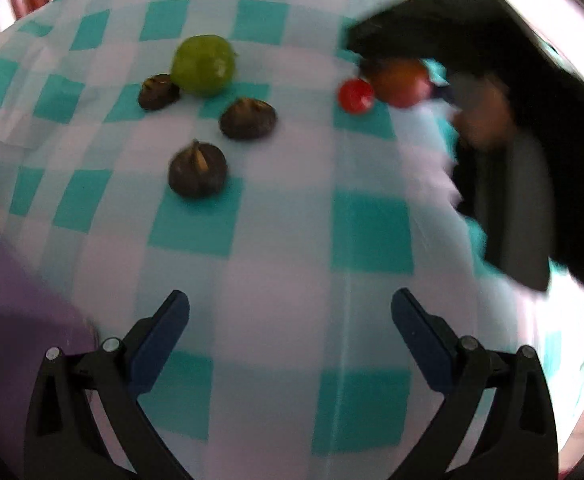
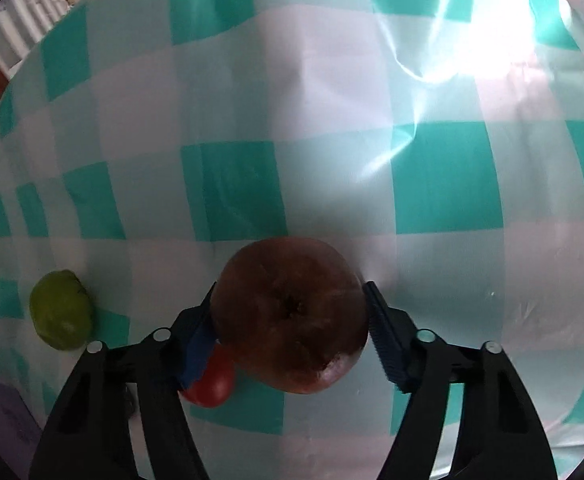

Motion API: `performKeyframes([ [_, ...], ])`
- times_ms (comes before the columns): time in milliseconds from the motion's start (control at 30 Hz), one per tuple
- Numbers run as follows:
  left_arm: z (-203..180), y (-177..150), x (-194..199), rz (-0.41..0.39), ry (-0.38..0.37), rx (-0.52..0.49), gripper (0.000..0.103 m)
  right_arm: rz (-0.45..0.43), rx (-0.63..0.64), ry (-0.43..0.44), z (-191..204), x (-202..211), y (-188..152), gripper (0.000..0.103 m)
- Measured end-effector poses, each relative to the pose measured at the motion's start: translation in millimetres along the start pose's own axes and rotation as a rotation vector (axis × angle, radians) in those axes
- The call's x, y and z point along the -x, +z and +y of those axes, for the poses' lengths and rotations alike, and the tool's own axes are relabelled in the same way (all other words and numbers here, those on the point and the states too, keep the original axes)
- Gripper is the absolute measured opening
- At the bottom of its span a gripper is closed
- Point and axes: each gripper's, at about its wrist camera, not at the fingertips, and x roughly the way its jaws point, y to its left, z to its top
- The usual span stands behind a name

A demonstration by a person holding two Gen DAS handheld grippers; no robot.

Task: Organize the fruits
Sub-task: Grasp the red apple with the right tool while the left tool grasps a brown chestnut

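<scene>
Between the right gripper's blue pads sits a reddish-brown apple, both pads pressed to its sides over the teal-and-white checked cloth. Just left of it, touching, lies a small red tomato; further left, a green fruit. The left gripper hangs spread wide and empty, three dark brown fruits well ahead of it. No writing or labels can be read.

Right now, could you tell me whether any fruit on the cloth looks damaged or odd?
The large reddish fruit between the right gripper's fingers looks dull brown and blotchy around its dimple, possibly bruised; dim light may exaggerate it.
</scene>
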Motion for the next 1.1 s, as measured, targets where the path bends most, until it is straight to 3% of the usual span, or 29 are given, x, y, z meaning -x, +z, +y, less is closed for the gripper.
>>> performKeyframes([
  [133, 18.2, 26.4, -12.5, -0.037, 0.038, 0.099, 0.101, 0.012, 0.052, 0.026, -1.9, 0.7, -1.9, 0.063],
  [300, 36.8, 52.1, -26.6, -0.069, 0.099, 0.151, 0.101, 0.019, 0.027, 0.073, -7.4, 0.7, -2.2, 0.064],
  [400, 46.5, 61.1, -35.2, -0.07, 0.117, 0.161, 0.101, 0.027, 0.026, 0.096, -9.5, 0.9, -2.9, 0.064],
  [500, 47.7, 63.9, -39.8, -0.089, 0.141, 0.106, 0.097, 0.034, 0.016, 0.126, -21.9, -0.7, 3.8, 0.064],
  [567, 47.0, 66.7, -42.7, -0.106, 0.131, 0.074, 0.093, 0.038, 0.008, 0.148, -25.1, -0.5, 3.8, 0.064],
  [667, 41.3, 64.0, -37.4, -0.12, 0.11, 0.027, 0.074, 0.04, 0.005, 0.165, -31.9, -0.5, 3.8, 0.064],
  [733, 34.2, 62.8, -32.9, -0.119, 0.095, -0.008, 0.041, 0.04, -0.017, 0.173, -40.7, 3.0, 2.1, 0.064],
  [933, 20.6, 46.3, -19.7, -0.088, 0.017, -0.024, 0.04, 0.028, -0.065, 0.155, -60.9, 20.5, -11.4, 0.064],
  [1100, 5.4, 13.8, 3.8, -0.087, -0.044, -0.031, 0.04, 0.027, -0.019, 0.14, -70.4, 49.3, -46.0, 0.064],
])
